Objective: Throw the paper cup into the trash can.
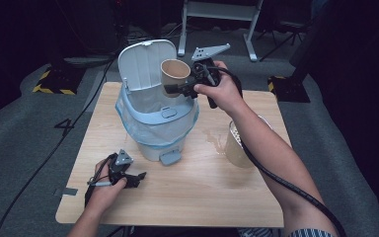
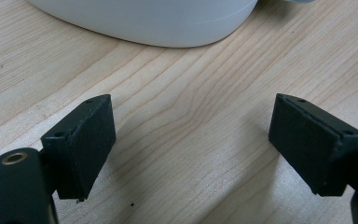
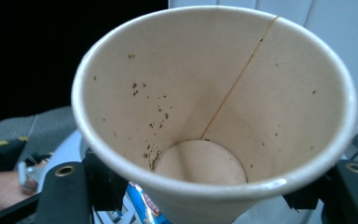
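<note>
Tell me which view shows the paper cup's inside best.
The right gripper view: the paper cup opens toward the camera, showing specks and its bottom. The high view shows it small above the bin, held by the right gripper.

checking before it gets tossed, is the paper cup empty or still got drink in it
Empty: the right gripper view looks into the paper cup and shows a dry bottom with only dark specks on the wall.

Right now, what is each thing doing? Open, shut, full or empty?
Pedal bin: lid up, bag-lined.
Paper cup: held over the bin, tipped, empty but for specks.
Right gripper: shut on the paper cup.
Left gripper: open, holding nothing, low over the table.
Measuring jug: upright, holds cloudy liquid.
</note>
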Motion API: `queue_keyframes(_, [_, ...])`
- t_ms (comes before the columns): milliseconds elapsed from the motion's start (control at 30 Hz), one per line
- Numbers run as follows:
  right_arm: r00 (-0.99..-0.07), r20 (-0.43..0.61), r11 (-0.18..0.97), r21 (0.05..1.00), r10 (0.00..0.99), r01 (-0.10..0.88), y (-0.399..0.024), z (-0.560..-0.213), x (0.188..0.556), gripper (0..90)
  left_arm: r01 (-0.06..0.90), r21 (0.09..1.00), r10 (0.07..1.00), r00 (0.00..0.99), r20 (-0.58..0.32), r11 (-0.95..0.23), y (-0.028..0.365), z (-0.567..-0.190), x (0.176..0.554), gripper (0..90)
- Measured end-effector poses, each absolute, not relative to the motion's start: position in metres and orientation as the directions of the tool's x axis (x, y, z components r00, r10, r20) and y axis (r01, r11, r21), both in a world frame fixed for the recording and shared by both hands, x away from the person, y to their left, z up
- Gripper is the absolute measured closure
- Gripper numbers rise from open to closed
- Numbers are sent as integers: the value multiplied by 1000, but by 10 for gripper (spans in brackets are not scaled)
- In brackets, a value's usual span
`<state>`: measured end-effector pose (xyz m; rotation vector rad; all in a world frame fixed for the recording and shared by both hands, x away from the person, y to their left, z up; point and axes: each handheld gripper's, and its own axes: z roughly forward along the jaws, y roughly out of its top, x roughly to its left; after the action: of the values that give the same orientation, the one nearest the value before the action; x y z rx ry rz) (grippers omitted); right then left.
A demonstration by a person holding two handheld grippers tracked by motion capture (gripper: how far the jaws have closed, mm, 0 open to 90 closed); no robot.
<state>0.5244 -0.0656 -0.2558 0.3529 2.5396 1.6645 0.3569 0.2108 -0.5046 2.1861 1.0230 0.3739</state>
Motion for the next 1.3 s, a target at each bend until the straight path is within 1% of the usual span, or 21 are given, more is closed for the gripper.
queue_keyframes(233, [-966, 33, 468, 870, 258, 155, -54, -260, 523, 303, 564, 688, 761, 648, -27, -456, 211, -504, 357, 151])
queue_keyframes(267, [-967, 20, 489, 860, 253, 145, -51, -261, 524, 269, 564, 688, 761, 648, -27, -456, 211, -504, 357, 151])
queue_keyframes(300, [-967, 20, 489, 860, 253, 145, -51, -261, 524, 269, 564, 688, 761, 648, -27, -456, 211, -504, 357, 151])
queue_keyframes(367, [-965, -5, 487, 864, 263, 129, -47, -263, 526, 76, 564, 688, 761, 649, -27, -456, 211, -504, 357, 151])
queue_keyframes(400, [-965, -5, 487, 864, 263, 129, -47, -263, 526, 76, 564, 688, 761, 649, -27, -456, 211, -504, 357, 151])
queue_keyframes(433, [-963, -5, 473, 872, 271, 129, -47, -262, 525, 134, 564, 688, 761, 649, -27, -456, 211, -504, 357, 150])
queue_keyframes(467, [-962, 2, 454, 881, 272, 130, -48, -260, 525, 216, 564, 688, 761, 649, -27, -456, 211, -504, 357, 151])
queue_keyframes(500, [-960, -1, 437, 891, 280, 126, -49, -258, 525, 203, 564, 688, 761, 649, -27, -456, 211, -504, 357, 151])
queue_keyframes(533, [-957, -11, 429, 895, 290, 120, -51, -256, 525, 124, 564, 688, 761, 648, -27, -456, 211, -504, 357, 151])
queue_keyframes(567, [-956, -22, 424, 899, 293, 109, -53, -254, 524, 99, 564, 688, 761, 648, -27, -456, 211, -504, 357, 151])
queue_keyframes(600, [-957, -29, 417, 904, 289, 99, -56, -251, 523, 128, 564, 688, 761, 648, -27, -456, 211, -504, 357, 151])
queue_keyframes(633, [-958, -28, 406, 909, 286, 95, -60, -249, 522, 186, 564, 688, 761, 648, -27, -456, 211, -504, 357, 151])
queue_keyframes(667, [-959, -20, 399, 912, 284, 99, -63, -247, 521, 176, 564, 688, 761, 648, -27, -456, 211, -504, 357, 150])
queue_keyframes(700, [-958, -22, 396, 913, 285, 96, -67, -245, 521, 132, 564, 688, 761, 648, -27, -456, 211, -504, 357, 151])
queue_keyframes(733, [-957, -29, 395, 914, 288, 91, -72, -242, 520, 135, 564, 688, 761, 648, -27, -456, 211, -504, 357, 151])
queue_keyframes(767, [-957, -32, 392, 916, 288, 88, -76, -240, 519, 170, 564, 688, 761, 648, -27, -456, 211, -504, 357, 151])
queue_keyframes(833, [-956, -36, 386, 919, 292, 84, -86, -237, 516, 142, 563, 688, 760, 649, -24, -458, 211, -504, 357, 151])
queue_keyframes(867, [-956, -38, 386, 919, 290, 81, -92, -235, 515, 162, 563, 688, 760, 649, -24, -459, 211, -504, 357, 150])
queue_keyframes(1067, [-949, -57, 402, 912, 311, 77, -132, -229, 501, 155, 563, 690, 759, 650, -29, -455, 211, -505, 357, 151])
queue_keyframes(1167, [-942, -87, 428, 901, 324, 64, -143, -229, 496, 155, 562, 691, 759, 651, -30, -455, 211, -505, 358, 151])
queue_keyframes(1300, [-935, -86, 436, 896, 345, 78, -165, -230, 488, 155, 562, 691, 759, 650, -29, -455, 211, -505, 357, 151])
